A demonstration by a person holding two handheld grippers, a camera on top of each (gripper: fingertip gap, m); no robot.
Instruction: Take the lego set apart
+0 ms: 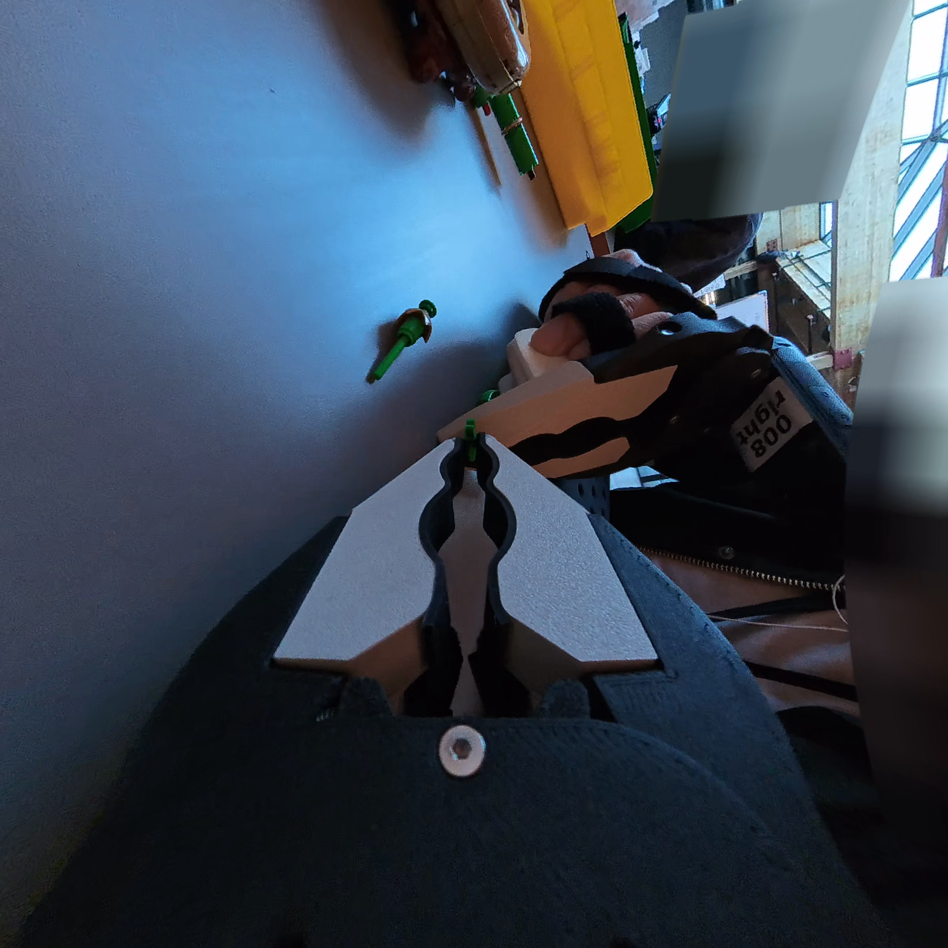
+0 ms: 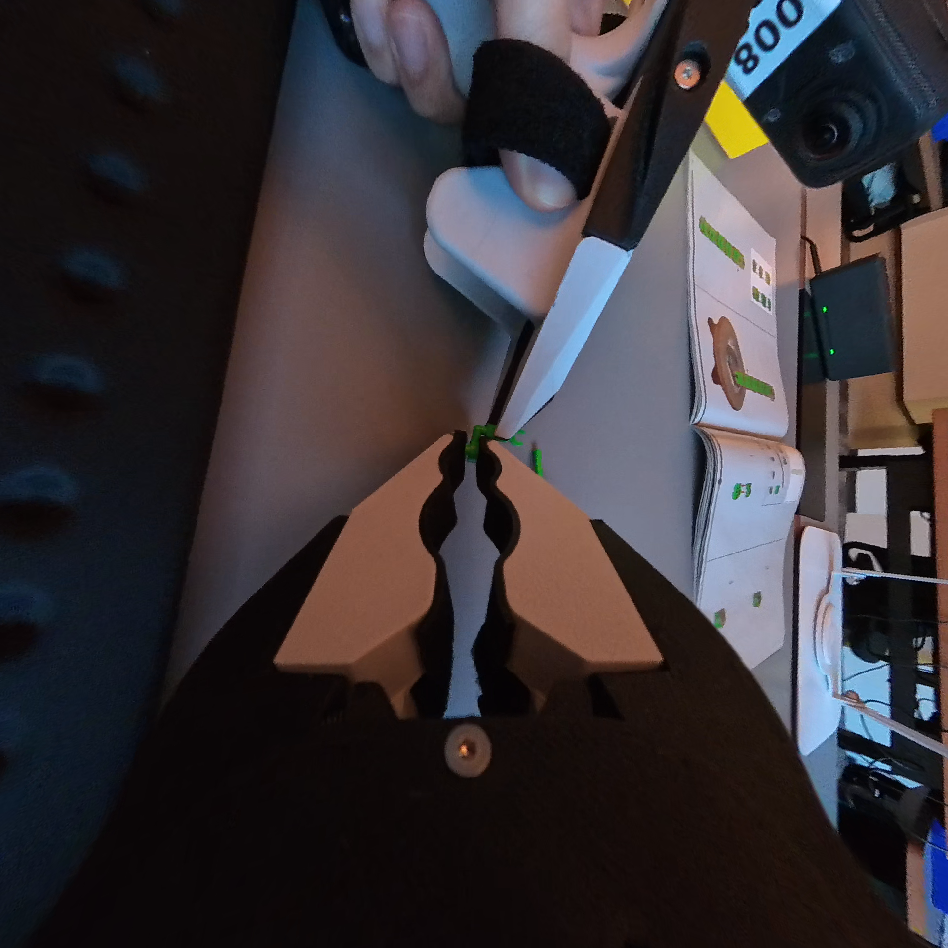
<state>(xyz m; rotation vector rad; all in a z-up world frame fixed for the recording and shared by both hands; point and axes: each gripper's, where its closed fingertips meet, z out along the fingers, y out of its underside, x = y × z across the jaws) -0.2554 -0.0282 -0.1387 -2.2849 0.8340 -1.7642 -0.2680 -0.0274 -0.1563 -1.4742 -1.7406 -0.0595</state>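
Both grippers meet tip to tip above the grey table [image 1: 205, 308]. Left gripper [image 1: 469, 451] has its white fingers nearly closed, pinching a tiny bright-green plastic lego piece [image 1: 470, 441] right at the tips. Right gripper [image 2: 472, 449] is likewise almost closed on the same green bit, from the opposite end. The piece is small; its long axis appears to run roughly along the left fingers, though that's hard to confirm at this size.

The two tools sit at an angle, not in line, so my guess is the separation needs a straight pull apart.

A loose green-stemmed lego part with a brown collar [image 1: 408, 338] lies on the table, well apart. An open instruction booklet [image 2: 738, 410] lies beyond.
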